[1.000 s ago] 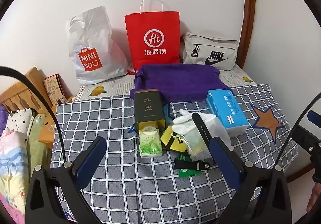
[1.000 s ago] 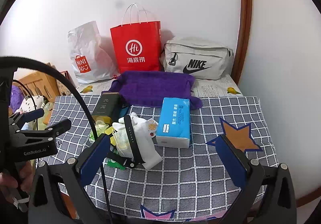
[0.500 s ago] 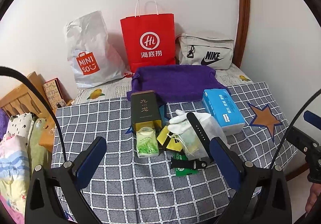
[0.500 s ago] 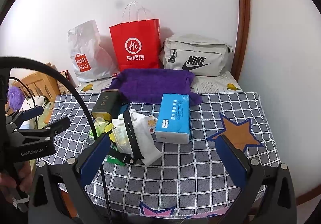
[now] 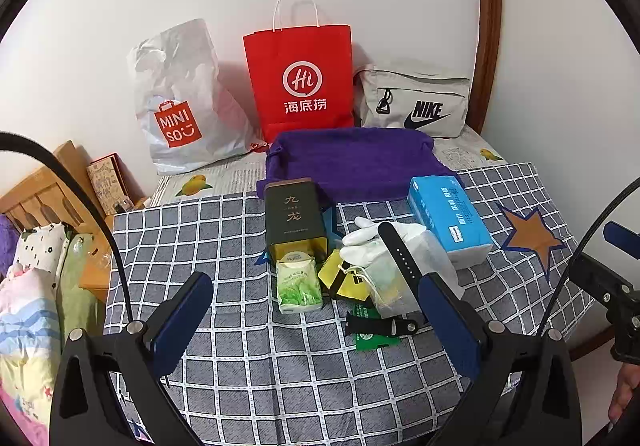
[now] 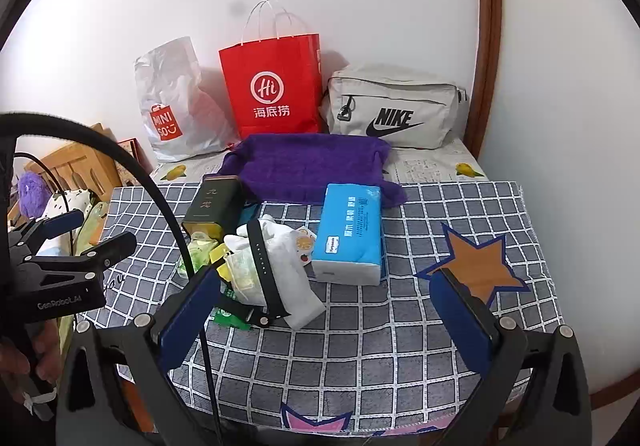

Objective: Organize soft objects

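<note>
On a grey-and-white checked tablecloth (image 5: 224, 246) against a white bedroom wall, a small heap of household odds and ends waits to be sorted. Both hand-held grippers hover short of the pile, empty: the left gripper (image 5: 316, 322) has its blue-padded fingers spread wide with nothing between them, and the right gripper (image 6: 324, 314) is equally wide open and holds nothing.

At the centre of the heap lies a white fabric glove (image 5: 384, 236), limp and crumpled, with a black rubber watch strap (image 5: 400, 254) draped across it; the same glove (image 6: 288, 266) shows in the right view just beside a blue plastic-wrapped pack of tissues (image 6: 348, 234). Behind them a folded purple knitted cloth (image 5: 356, 162) spreads toward a red paper carrier bag (image 5: 300, 78), a white crinkled plastic shopping bag (image 5: 180, 98) and a pale grey zipped pouch (image 5: 416, 102). A dark rectangular tea tin (image 5: 294, 218) and a small green-printed sachet (image 5: 299, 282) sit to the left of the glove.

The glove, cloth and tissue pack should all be light and yielding. The glove would likely fold and slide under the pads, so a pinch at a bunched fold near its cuff looks safest, once the strap is off it. The tissue pack's film may be slippery; its narrow sides offer the firmer hold. What lies beneath the glove, possibly a translucent drawstring pouch, is hard to make out.
</note>
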Tool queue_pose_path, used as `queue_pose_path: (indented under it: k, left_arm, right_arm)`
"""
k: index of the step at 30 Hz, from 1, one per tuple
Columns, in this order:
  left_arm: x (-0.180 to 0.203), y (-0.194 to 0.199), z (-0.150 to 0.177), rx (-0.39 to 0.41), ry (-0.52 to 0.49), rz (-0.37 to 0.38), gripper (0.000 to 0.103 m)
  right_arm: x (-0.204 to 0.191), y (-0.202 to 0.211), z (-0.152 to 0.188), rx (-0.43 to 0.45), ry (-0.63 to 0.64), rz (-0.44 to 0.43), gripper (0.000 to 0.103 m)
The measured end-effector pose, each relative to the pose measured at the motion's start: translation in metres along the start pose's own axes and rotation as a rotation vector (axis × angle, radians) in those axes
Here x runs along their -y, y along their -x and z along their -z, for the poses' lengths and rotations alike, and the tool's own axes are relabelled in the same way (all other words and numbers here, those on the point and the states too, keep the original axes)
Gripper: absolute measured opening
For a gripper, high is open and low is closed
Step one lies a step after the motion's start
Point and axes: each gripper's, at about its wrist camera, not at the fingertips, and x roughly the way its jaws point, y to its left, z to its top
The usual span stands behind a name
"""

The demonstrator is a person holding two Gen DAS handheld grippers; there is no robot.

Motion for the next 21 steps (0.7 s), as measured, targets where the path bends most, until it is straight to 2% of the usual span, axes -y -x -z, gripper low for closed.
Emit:
queue_pose_path:
  k: [14, 21]
  left_arm:
    - [-0.011, -0.003, 0.007, -0.002, 0.018, -0.01, 0.103]
    - [-0.019, -0.017, 0.014, -0.03, 0.025, -0.029, 0.103]
  right_arm:
    - [-0.011, -0.012, 0.004, -0.005, 0.017, -0.037, 0.103]
    - [-0.025, -0.041, 0.01, -0.003, 0.061, -0.069, 0.099]
